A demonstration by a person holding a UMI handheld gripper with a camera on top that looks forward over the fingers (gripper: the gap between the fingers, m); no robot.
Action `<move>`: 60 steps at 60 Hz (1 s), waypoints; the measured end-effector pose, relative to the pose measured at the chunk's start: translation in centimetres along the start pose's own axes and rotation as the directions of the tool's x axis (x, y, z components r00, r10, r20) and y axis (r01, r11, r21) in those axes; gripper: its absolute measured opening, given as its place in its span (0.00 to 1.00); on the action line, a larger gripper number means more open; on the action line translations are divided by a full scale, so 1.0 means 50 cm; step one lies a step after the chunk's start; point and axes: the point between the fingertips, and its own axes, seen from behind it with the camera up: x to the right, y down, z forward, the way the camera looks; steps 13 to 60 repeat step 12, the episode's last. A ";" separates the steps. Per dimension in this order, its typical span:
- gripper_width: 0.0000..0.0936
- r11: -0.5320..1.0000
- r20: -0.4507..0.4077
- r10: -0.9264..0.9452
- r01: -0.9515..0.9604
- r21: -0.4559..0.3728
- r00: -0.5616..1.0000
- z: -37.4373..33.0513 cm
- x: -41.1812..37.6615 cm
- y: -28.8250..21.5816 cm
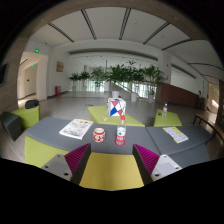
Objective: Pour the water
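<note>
**Ana:** Nearest us is the tool (111, 160), and its fingers stand wide apart with nothing between them. Only the yellow-green panel of the worktop (110, 172) shows in the gap, flanked by the magenta pads (76, 156).

**Ben:** So nothing is gripped. Where are the things for pouring?

**Ana:** Take the red-patterned cup (99, 134) as the mark. It stands on the grey part of the worktop, ahead of the tool and a little left of its midline. Just to the right of it stands a second small vessel (120, 136), red and white. Behind that one rises a taller white carton or jug (117, 108) with red and blue marking. Left of the cup lies a sheet of printed paper (76, 128). Well off to the right stands a small bottle-like thing (165, 109).

**Ben:** Which step is this, would you say?

**Ana:** The approach, I judge: no pouring has begun. The next move calls for advancing to whichever vessel holds the water and closing on it squarely.

**Ben:** And which one is that?

**Ana:** I cannot tell. No water level is visible, and the vessels are too small to identify. Potted plants (112, 76) fill the far end of the room.
</note>
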 end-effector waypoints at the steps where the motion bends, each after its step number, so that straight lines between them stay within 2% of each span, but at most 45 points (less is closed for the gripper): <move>1: 0.92 1.000 -0.001 0.000 0.000 0.005 1.000 0.004 0.000 0.000; 12: 0.92 0.999 -0.042 -0.040 0.041 0.022 0.998 -0.001 0.017 -0.004; 60: 0.92 0.999 -0.042 -0.040 0.041 0.022 0.998 -0.001 0.017 -0.004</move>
